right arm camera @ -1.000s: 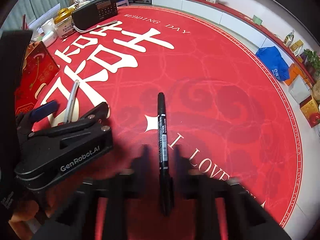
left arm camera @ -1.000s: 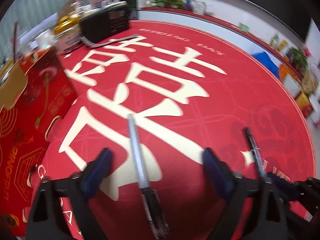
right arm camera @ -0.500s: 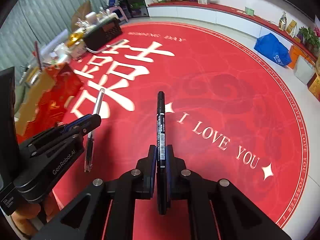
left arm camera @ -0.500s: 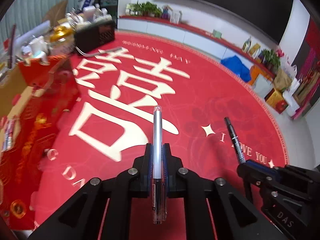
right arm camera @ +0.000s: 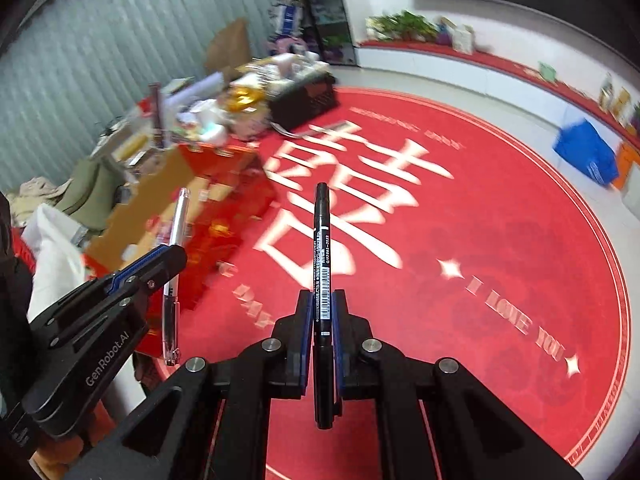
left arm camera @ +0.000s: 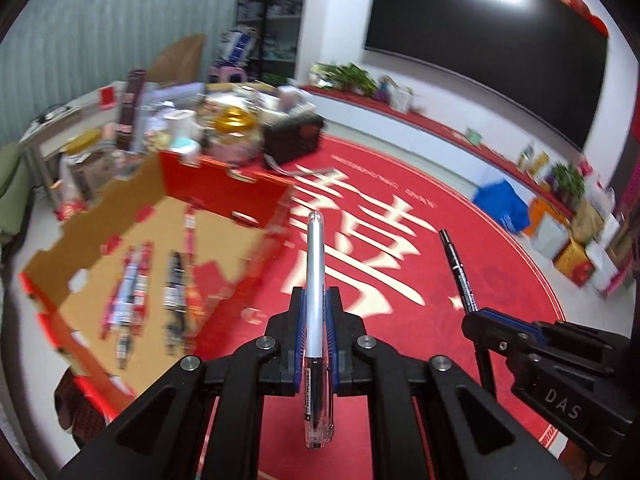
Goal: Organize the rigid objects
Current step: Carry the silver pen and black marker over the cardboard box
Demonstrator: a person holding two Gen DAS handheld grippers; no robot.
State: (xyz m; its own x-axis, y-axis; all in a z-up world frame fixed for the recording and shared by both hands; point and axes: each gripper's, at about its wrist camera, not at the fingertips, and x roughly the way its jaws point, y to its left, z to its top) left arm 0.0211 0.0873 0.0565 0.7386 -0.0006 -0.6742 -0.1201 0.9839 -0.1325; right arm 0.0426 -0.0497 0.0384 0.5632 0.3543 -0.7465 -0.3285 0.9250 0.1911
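left tongs [left arm camera: 316, 312] closed on clear pen [left arm camera: 315, 264] | both lifted off carpet [left arm camera: 400, 280]

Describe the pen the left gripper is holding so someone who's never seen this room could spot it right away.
Find the big round red carpet with white characters, and the open cardboard box at its edge. Above the carpet, the left gripper is shut on a clear pen pointing forward. The right gripper holds a black marker; the clear pen is see-through and silvery.
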